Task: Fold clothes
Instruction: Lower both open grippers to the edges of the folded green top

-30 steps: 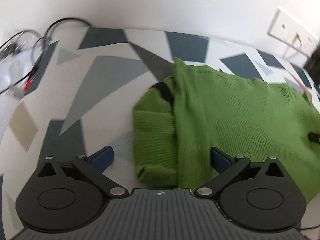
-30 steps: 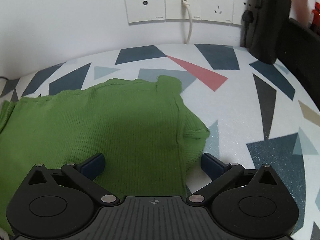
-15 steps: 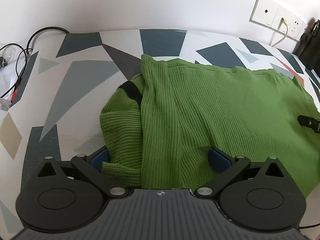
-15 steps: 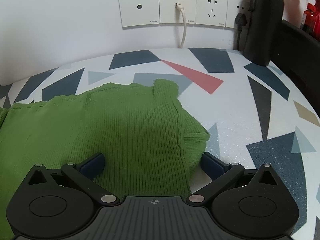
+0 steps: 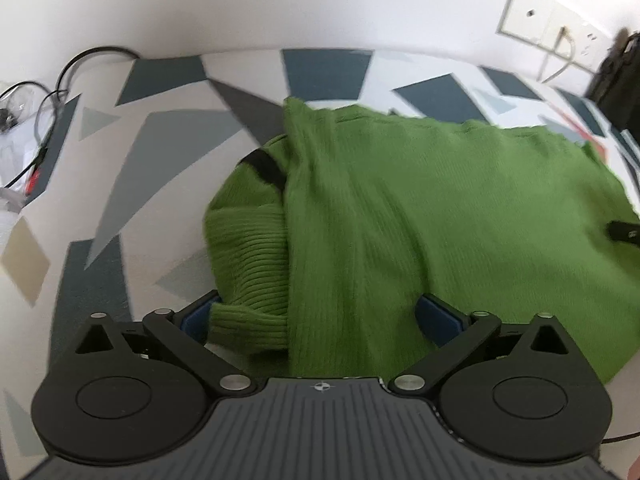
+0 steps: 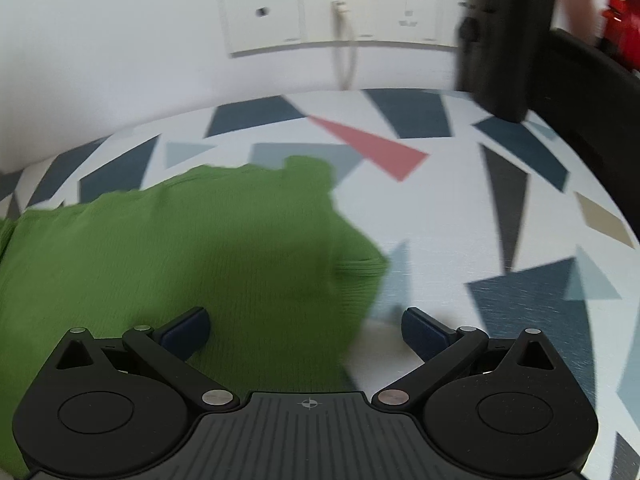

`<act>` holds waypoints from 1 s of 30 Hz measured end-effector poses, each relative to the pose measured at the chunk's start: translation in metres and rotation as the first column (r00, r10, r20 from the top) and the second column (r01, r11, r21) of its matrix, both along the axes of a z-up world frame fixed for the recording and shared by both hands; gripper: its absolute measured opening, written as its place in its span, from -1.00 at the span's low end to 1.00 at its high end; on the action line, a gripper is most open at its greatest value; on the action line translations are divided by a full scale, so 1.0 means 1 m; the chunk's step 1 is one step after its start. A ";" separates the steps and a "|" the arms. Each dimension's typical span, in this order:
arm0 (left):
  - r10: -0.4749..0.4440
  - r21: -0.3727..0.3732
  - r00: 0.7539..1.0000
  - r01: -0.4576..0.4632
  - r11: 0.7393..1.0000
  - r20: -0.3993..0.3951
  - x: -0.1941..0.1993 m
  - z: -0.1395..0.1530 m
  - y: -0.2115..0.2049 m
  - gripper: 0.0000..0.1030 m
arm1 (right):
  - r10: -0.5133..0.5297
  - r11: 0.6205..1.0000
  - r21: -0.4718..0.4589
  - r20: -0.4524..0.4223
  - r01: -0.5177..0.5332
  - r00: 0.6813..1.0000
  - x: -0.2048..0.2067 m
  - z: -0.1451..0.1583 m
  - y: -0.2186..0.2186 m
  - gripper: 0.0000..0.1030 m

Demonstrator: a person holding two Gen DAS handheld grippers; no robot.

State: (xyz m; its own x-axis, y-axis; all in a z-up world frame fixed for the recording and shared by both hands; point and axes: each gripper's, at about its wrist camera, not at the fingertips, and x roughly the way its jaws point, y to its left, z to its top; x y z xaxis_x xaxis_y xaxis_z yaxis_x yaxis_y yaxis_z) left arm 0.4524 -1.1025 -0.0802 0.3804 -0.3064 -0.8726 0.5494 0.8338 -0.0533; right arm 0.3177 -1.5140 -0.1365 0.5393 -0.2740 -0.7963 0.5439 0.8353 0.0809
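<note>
Ribbed green knit sweater (image 5: 440,220); both tools wide.

A black bottle (image 6: 504,36) stands beside wall sockets (image 6: 340,12); cables (image 5: 52,92) lie nearby.

Green on a patterned cloth

We see a green ribbed sweater (image 5: 460,216) on a white tablecloth (image 6: 460,216) with navy, grey, seemingly pinkish-red triangles.

I seem to be working in a home room: a tablecloth (image 6: 520,208) with coloured triangles, white wall sockets (image 6: 340,12), a black flask (image 6: 504,40), loose cables (image 5: 48,96) at one edge.
</note>
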 end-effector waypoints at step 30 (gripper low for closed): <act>0.061 -0.039 0.997 -0.059 0.997 0.037 -0.001 0.000 0.000 0.97 | 0.068 0.998 0.005 0.001 -0.068 0.998 0.009 -0.001 0.006 0.99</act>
